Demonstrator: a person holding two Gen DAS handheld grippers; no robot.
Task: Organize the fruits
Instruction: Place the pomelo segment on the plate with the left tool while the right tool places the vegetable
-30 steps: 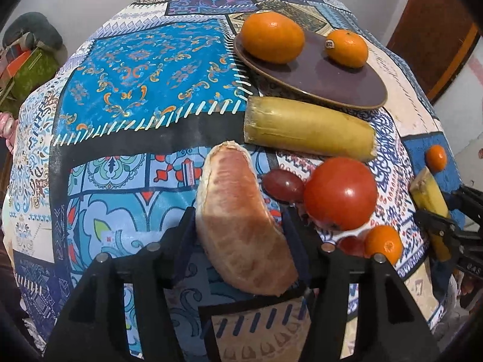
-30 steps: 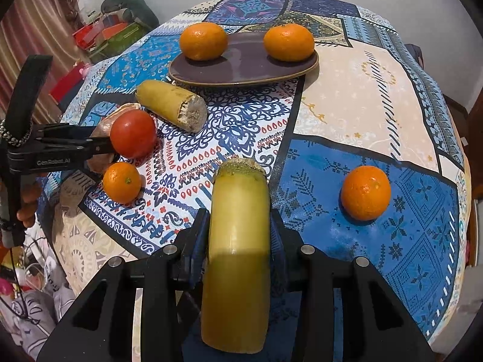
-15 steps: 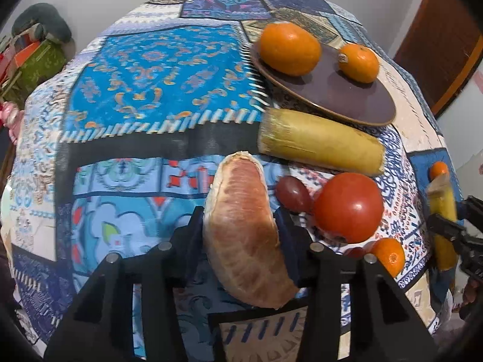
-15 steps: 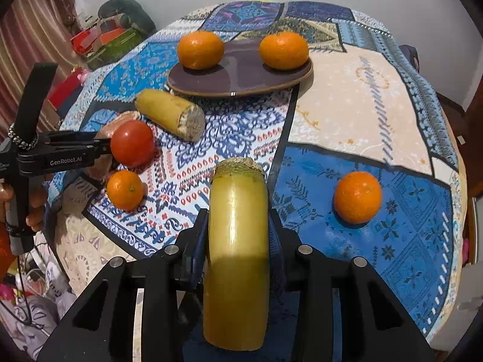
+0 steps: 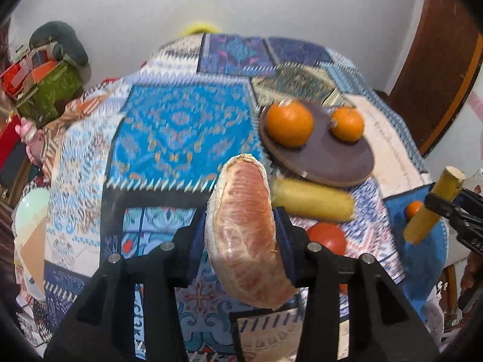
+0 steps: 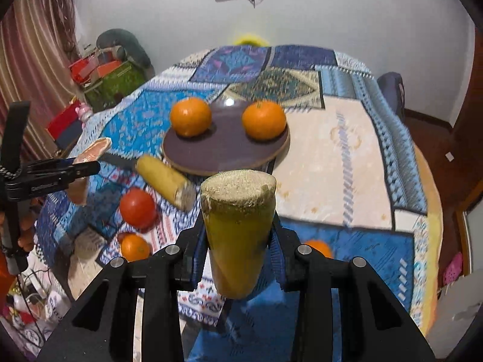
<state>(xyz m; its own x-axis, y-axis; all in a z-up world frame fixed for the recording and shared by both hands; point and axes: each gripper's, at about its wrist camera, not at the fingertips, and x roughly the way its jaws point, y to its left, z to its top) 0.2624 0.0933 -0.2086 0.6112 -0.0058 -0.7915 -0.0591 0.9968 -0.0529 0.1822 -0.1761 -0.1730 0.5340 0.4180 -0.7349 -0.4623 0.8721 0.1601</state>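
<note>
A peeled pink pomelo segment hangs above the patterned tablecloth. My left gripper has both pads pressed on its sides, and its jaws are closing further. My right gripper is shut on a yellow cut fruit piece, held off the table with its cut end facing away. A brown plate further back carries two oranges. Just in front of the plate a second yellow piece lies on the cloth, beside a red tomato and a small orange.
Another orange sits on the blue patch, half hidden behind my right finger. Boxes and clutter stand left of the table. A wooden door is at the right. The tablecloth drops off at the round table's edges.
Both grippers have risen with their fruit, lifting the pomelo segment and the yellow piece off the cloth. The views now tilt up to the wall. The left jaws have narrowed on the segment.
</note>
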